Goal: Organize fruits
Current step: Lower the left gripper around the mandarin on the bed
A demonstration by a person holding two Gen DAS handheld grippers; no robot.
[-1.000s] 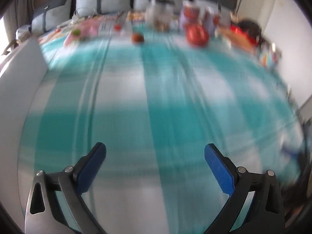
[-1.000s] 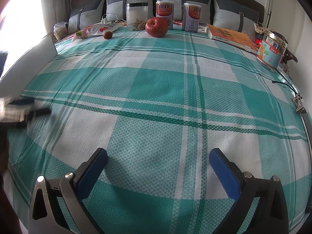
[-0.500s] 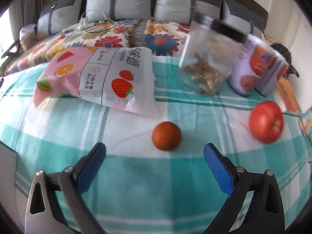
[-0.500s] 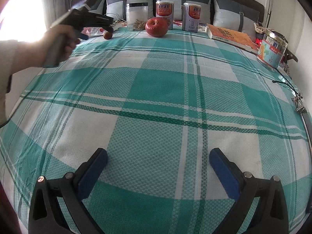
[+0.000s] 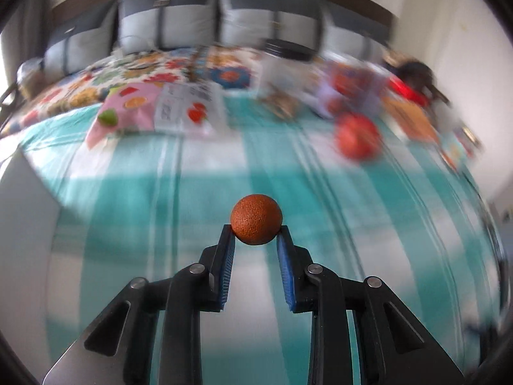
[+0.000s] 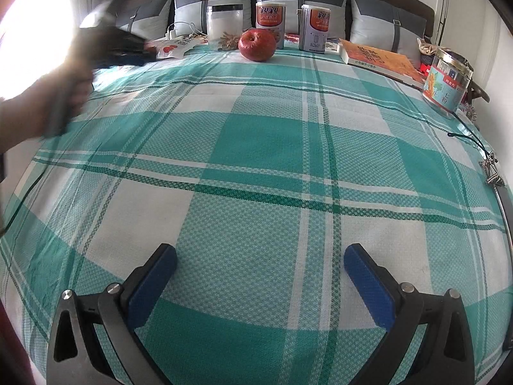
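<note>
My left gripper [image 5: 255, 235] is shut on a small orange fruit [image 5: 256, 218] and holds it above the green plaid bed cover. A red apple [image 5: 357, 136] lies blurred on the bed ahead to the right; it also shows in the right wrist view [image 6: 257, 45] at the far middle of the bed. My right gripper [image 6: 260, 261] is open and empty, low over the near part of the bed. The left gripper [image 6: 128, 49] appears blurred at the far left in the right wrist view, held by a hand.
A snack bag [image 5: 154, 112], a clear jar [image 6: 224, 27], two cans [image 6: 270, 21] and pillows line the far side. A book [image 6: 378, 59] and a tin [image 6: 445, 80] lie at the right. Keys [image 6: 490, 173] hang at the right edge.
My left gripper has closed on the small orange fruit and lifted it back from the bed's far side. The right gripper has not moved.
</note>
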